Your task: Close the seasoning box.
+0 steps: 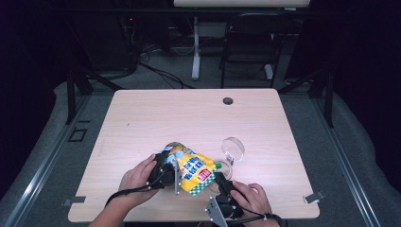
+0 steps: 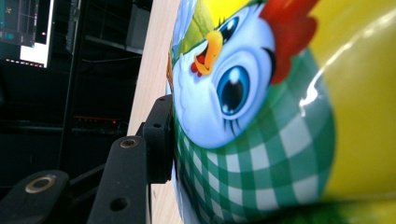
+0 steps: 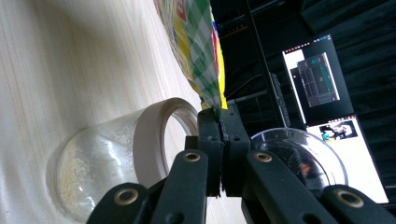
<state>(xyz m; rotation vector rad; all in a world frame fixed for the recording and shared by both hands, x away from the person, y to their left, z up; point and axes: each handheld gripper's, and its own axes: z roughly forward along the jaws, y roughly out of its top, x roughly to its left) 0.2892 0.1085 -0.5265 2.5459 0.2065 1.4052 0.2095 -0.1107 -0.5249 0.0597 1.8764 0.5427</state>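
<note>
The right gripper (image 3: 219,135) is pinching its jaws closed on the bottom corner of the snack bag (image 3: 198,46), with the thin yellow and green-checked edge clamped between the two black pads. The left gripper (image 1: 163,171) is gripping the same snack bag (image 2: 261,116) around its puffed body; one black pad is pressing into the checked side, just under the cartoon chicken printed there, while the other jaw is hidden behind the bag.

In the high view the bag (image 1: 191,168) is hanging between the two grippers, just above the front part of the counter (image 1: 189,118), roughly at 6 o'clock from the counter's middle. The left hand (image 1: 137,182) is sitting at 9 o'clock of the bag, and the right hand (image 1: 253,198) at 4 o'clock of it.

A clear glass jar (image 3: 116,158) with a pale rim is lying on its side on the counter, just beside the right jaws, white powder clinging to its inner wall. A clear round lid (image 1: 233,147) is resting at 2 o'clock of the bag, near the jar (image 1: 223,166).
</note>
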